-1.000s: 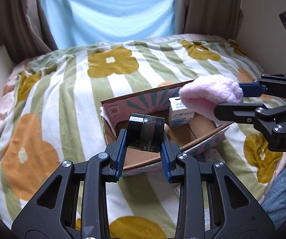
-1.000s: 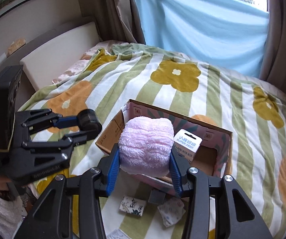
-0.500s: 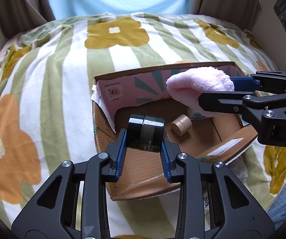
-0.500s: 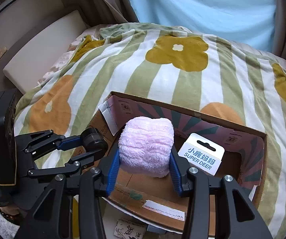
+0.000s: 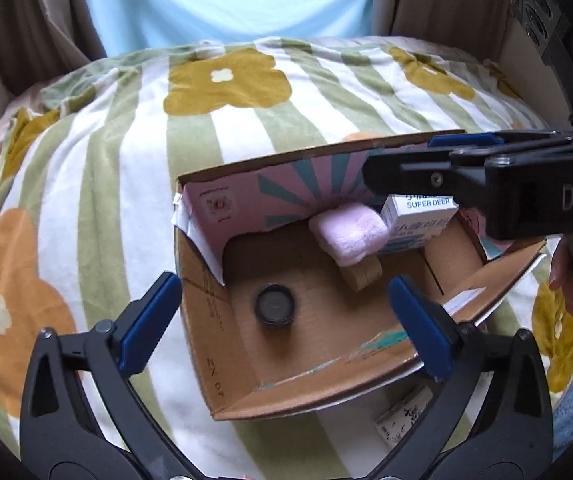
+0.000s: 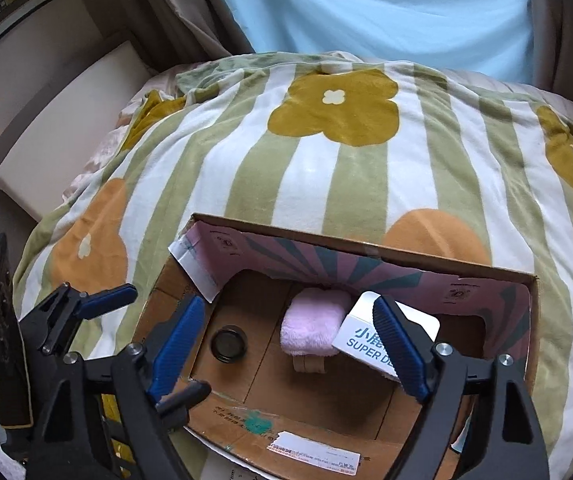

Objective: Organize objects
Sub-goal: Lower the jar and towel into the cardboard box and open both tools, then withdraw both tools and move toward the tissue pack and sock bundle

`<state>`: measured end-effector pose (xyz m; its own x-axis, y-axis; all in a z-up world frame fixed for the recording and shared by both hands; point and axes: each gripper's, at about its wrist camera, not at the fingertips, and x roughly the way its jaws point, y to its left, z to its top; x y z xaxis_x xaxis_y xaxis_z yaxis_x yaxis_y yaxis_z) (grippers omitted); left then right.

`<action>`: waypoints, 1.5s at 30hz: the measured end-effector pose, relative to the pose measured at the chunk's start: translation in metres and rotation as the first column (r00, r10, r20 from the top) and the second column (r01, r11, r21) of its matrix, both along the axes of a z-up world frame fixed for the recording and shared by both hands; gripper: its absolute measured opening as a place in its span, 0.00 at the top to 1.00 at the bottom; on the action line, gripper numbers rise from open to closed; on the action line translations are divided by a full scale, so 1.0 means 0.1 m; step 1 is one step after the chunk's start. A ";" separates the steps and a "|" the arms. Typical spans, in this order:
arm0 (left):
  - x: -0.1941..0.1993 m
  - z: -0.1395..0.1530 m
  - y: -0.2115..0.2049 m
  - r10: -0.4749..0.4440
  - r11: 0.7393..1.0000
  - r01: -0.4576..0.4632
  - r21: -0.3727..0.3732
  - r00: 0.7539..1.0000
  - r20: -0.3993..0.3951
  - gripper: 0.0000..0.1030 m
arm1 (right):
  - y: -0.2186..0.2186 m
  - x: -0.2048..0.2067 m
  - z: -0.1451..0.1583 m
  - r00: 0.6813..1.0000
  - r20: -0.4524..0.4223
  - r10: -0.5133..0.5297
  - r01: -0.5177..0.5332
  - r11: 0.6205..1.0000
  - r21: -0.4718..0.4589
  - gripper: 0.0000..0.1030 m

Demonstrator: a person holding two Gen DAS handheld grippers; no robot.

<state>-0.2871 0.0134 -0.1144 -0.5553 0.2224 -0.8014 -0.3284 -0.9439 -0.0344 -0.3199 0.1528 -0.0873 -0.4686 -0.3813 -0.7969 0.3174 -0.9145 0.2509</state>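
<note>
Both grippers have just been opening over the cardboard box [image 5: 214,320]: left gripper [image 5: 282,320] and right gripper [image 6: 286,352] stand wide, nothing between them. Black jar [image 5: 275,305] upright on box floor; pink cloth [image 6: 315,327] against back wall, touching white carton [image 5: 418,220].

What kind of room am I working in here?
Most likely a bedroom: the cardboard box sits on a bed under a flowered striped blanket, with curtains behind.

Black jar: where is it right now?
The black jar stands upright on the cardboard box floor, left side in both wrist views, apart from the pink towel to its right.
</note>
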 end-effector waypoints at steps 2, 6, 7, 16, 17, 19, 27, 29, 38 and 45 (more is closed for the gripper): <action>0.04 -0.02 0.00 -0.004 1.000 0.004 0.002 1.000 0.003 0.00 | 0.05 0.04 0.03 1.000 -0.004 -0.008 0.008 1.000 -0.022 0.05; 0.17 -0.01 0.02 -0.014 1.000 0.014 0.004 1.000 -0.019 0.00 | 0.08 0.16 0.09 1.000 -0.021 -0.006 0.006 1.000 -0.001 0.05; 0.20 0.00 0.03 -0.017 1.000 0.018 0.011 1.000 -0.021 0.00 | 0.07 0.18 0.11 1.000 -0.027 -0.002 0.002 1.000 0.016 0.05; 0.63 0.42 0.04 -0.007 1.000 0.008 0.019 0.998 -0.067 0.00 | 0.15 0.66 0.60 0.986 -0.169 0.003 0.005 0.999 0.051 0.05; 0.70 0.48 0.03 0.003 1.000 -0.001 0.023 0.997 -0.083 0.00 | 0.17 0.74 0.66 0.982 -0.190 0.006 0.005 0.999 0.053 0.05; 0.87 0.63 -0.01 0.031 0.999 -0.027 0.029 0.990 -0.134 0.00 | 0.21 0.93 0.78 0.974 -0.228 0.001 0.013 0.998 0.058 0.05; 1.54 0.90 -0.01 0.058 0.996 -0.042 0.074 0.971 -0.231 0.00 | 0.50 1.75 1.03 0.929 -0.371 0.000 0.035 0.996 0.088 0.05; 1.66 0.87 0.02 0.060 0.996 -0.043 0.078 0.971 -0.232 0.00 | 0.57 1.92 1.02 0.919 -0.394 0.013 0.027 0.995 0.096 0.05; 1.94 0.25 0.19 0.106 0.992 -0.095 0.087 0.984 -0.140 0.00 | 0.79 2.34 0.49 0.897 -0.422 0.129 -0.072 0.986 0.147 0.05; 1.94 -0.39 0.47 0.148 0.988 -0.145 0.053 0.988 -0.052 0.00 | 0.88 2.12 -0.25 0.923 -0.336 0.187 -0.134 0.975 0.175 0.05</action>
<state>-0.0926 0.0605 -0.1535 -0.6283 0.1732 -0.7584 -0.1891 -0.9797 -0.0670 -0.1076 0.2411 -0.1121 -0.6687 -0.3669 -0.6467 0.5059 -0.8619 -0.0342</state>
